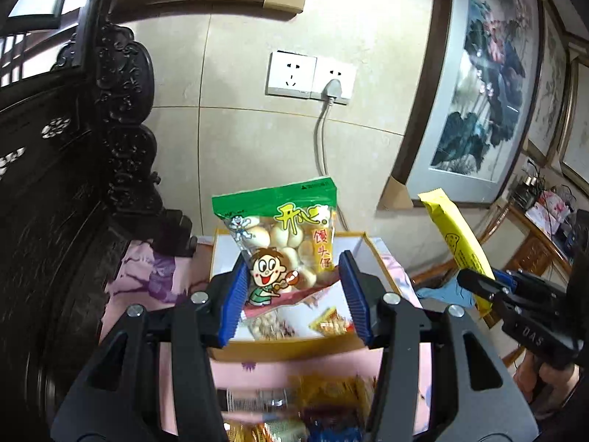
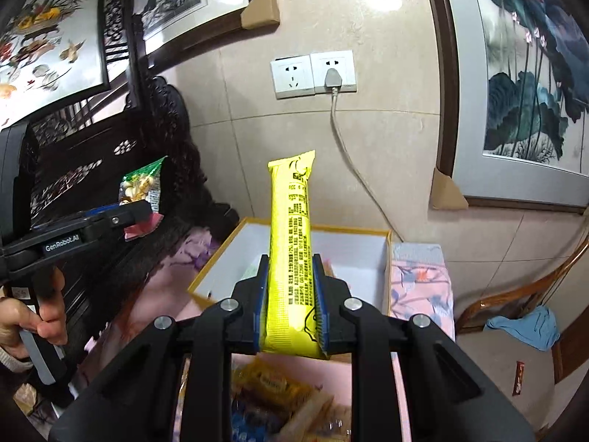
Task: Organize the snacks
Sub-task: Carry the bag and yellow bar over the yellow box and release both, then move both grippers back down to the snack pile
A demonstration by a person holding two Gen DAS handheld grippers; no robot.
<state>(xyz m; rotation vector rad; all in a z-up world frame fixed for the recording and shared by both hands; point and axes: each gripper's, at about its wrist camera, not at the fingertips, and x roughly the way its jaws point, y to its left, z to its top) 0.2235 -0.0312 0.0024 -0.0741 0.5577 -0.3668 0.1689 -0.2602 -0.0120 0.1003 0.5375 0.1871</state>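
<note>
At frame centre, my left gripper [image 1: 294, 294] is holding the bun bag [image 1: 283, 235] upright, directly over the box [image 1: 362, 245]. My right gripper [image 2: 289, 305] is clamping the yellow pack [image 2: 291, 243], long axis pointing away, also above the box, equally near.

The left claw [image 1: 292, 291] is clamped on a packet; the right claw [image 2: 291, 305] grips one too, both raised.

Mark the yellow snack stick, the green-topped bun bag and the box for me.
yellow snack stick [image 2: 291, 243], right wrist view, printed middle.
green-topped bun bag [image 1: 285, 243], left wrist view, clear window.
box [image 2: 353, 254], right wrist view, inner back wall.
</note>
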